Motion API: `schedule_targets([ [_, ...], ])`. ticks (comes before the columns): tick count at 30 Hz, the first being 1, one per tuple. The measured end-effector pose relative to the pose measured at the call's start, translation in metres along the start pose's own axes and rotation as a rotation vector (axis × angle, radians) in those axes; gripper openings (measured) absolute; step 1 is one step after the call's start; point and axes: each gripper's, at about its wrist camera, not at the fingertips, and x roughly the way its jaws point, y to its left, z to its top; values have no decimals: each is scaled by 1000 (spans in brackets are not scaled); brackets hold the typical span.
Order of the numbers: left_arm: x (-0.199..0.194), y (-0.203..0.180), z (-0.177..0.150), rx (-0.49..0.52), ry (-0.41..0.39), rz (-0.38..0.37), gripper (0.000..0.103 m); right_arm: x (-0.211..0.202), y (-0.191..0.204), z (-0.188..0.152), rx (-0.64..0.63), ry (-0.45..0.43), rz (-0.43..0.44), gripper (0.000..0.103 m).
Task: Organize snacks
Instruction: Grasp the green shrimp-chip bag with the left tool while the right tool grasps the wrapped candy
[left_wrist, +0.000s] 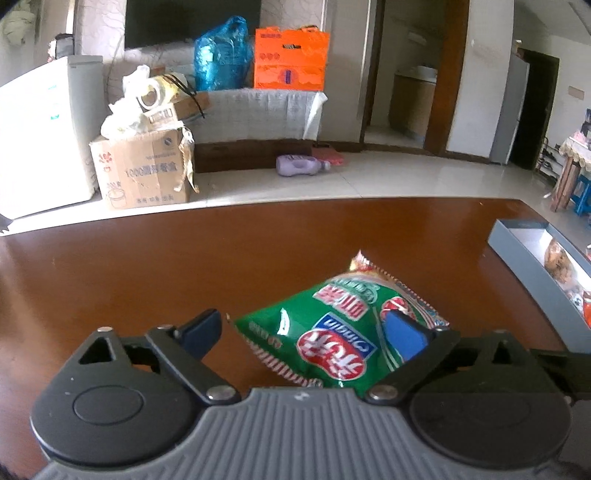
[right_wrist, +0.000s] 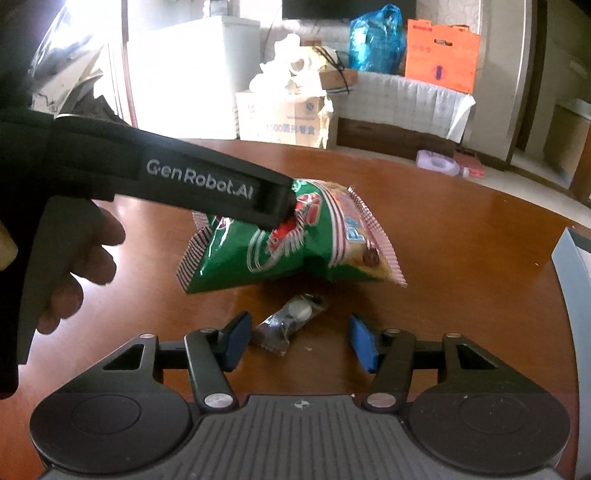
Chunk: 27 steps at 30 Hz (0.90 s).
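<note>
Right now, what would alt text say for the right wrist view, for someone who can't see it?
A green snack bag sits on a brown table, with the left claw reaching in over it from the left. Nearer the camera, the right claw stands open around a small dark wrapped snack lying on the table, its pads not touching it.

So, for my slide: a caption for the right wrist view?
Right gripper open around a small dark wrapped snack; left gripper's finger against a green snack bag.

On the desk (right_wrist: 461, 229), a small packet (right_wrist: 288, 325) lies between the right tool's (right_wrist: 295, 341) fingers, a snack bag (right_wrist: 280, 243) just beyond, a box (left_wrist: 535, 258) far right.
</note>
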Motion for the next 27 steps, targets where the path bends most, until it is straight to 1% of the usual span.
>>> schedule_targets([
  [3,6,-8,-1,11,10,-20,97,-1,-3,2,-2,4,3,49],
  [4,7,-10,-2,22,5,-21,95,-2,-4,2,-2,4,3,46],
  [5,8,-12,-2,29,-2,-25,92,-3,-5,1,0,3,2,43],
  [7,9,-14,-2,24,-10,-28,81,-4,-6,0,5,3,2,39],
  [8,7,-17,-4,22,-13,-26,78,-5,-7,0,7,5,5,37],
  [9,7,-17,-5,21,-15,-24,70,-5,-7,0,8,6,8,36],
  [10,8,-16,-5,16,-11,-19,65,-6,-8,0,7,7,11,34],
  [11,7,-15,-6,4,-15,-19,64,-7,-9,0,7,9,15,32],
  [12,6,-13,-7,-10,-17,-25,58,-8,-9,-1,8,10,17,31],
  [13,5,-11,-8,-19,-23,-24,56,-9,-10,-2,8,12,19,29],
  [16,-1,-8,-12,-29,-32,-5,52,-12,-11,-3,6,17,26,27],
  [18,-6,-6,-14,-28,-36,17,51,-14,-11,-4,-1,20,32,27],
  [22,-18,-4,-20,-24,-37,38,51,-17,-11,-6,-17,33,35,27],
  [23,-20,-4,-22,-24,-34,40,51,-16,-10,-6,-20,38,39,28],
  [24,-22,-3,-23,-28,-34,44,51,-16,-9,-7,-26,34,31,31],
  [26,-26,0,-25,-40,-31,51,51,-13,-5,-4,-34,29,18,62],
  [27,-27,1,-26,-43,-29,53,51,-13,-4,-3,-31,14,9,65],
])
